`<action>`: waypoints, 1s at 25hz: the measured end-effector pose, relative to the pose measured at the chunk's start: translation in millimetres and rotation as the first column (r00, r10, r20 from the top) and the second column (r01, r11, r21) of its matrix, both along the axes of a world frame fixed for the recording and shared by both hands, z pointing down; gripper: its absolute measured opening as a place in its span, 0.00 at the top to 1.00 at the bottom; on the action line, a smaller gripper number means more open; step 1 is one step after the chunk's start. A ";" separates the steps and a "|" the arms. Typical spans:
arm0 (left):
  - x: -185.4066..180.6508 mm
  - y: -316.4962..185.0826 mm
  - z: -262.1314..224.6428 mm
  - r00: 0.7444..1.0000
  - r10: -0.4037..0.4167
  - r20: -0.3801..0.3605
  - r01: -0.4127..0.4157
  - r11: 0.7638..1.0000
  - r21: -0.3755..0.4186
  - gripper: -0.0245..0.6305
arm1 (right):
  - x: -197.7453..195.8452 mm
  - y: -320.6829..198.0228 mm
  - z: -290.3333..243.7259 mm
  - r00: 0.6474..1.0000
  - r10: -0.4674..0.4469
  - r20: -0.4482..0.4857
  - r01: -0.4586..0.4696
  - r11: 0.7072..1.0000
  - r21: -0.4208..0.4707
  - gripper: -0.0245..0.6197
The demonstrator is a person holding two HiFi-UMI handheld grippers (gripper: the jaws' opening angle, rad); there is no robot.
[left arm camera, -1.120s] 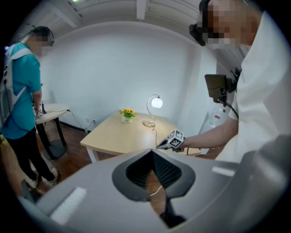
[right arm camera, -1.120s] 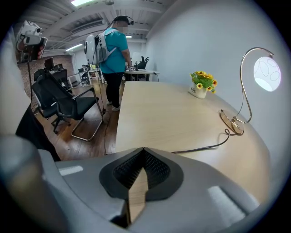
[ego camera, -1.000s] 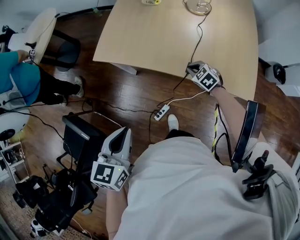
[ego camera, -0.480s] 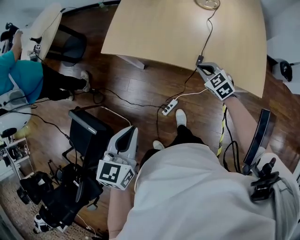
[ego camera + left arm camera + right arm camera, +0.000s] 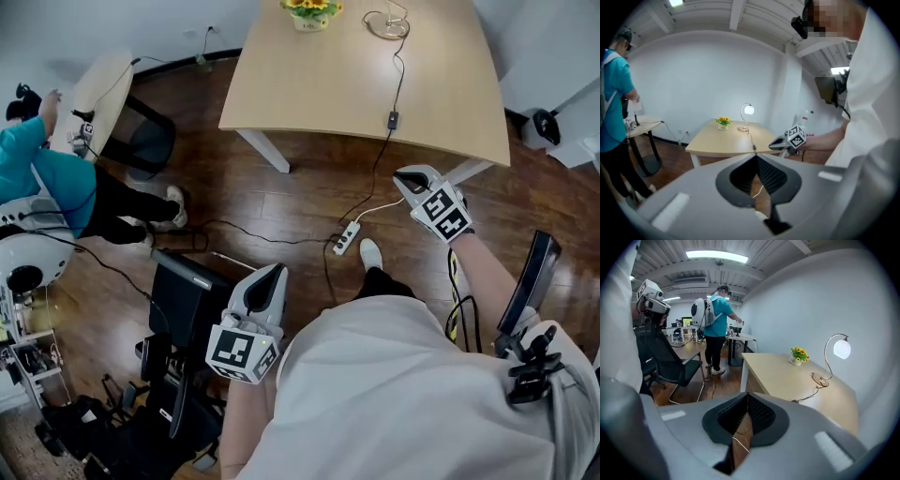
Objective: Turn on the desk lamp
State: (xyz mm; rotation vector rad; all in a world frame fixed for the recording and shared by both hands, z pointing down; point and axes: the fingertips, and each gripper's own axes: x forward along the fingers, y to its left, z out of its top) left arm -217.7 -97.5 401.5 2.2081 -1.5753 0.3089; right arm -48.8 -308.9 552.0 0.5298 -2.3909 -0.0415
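Observation:
The desk lamp (image 5: 834, 357) stands at the far end of the wooden table (image 5: 309, 84), and its round head (image 5: 749, 109) glows white. From its base (image 5: 386, 21) a black cord runs to an inline switch (image 5: 393, 119) near the table's front edge. My right gripper (image 5: 405, 174) hangs shut over the floor, just short of that edge, apart from the switch and holding nothing. My left gripper (image 5: 274, 272) is shut and empty, low beside my body, pointing at the table.
A pot of yellow flowers (image 5: 310, 11) sits beside the lamp. A white power strip (image 5: 347, 236) and cables lie on the wood floor. A black office chair (image 5: 183, 300) stands at my left. A person in teal (image 5: 47, 178) stands by another desk, far left.
My right gripper has drawn back from the table's edge near the cord switch and now hangs over the floor. My view has pulled back, and the left gripper has barely moved.

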 end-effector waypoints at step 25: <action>74.1 192.4 -11.0 0.937 0.345 -0.057 -0.337 0.934 0.119 0.94 | 103.8 350.0 -112.1 0.935 0.288 0.208 -0.290 0.957 -0.022 0.95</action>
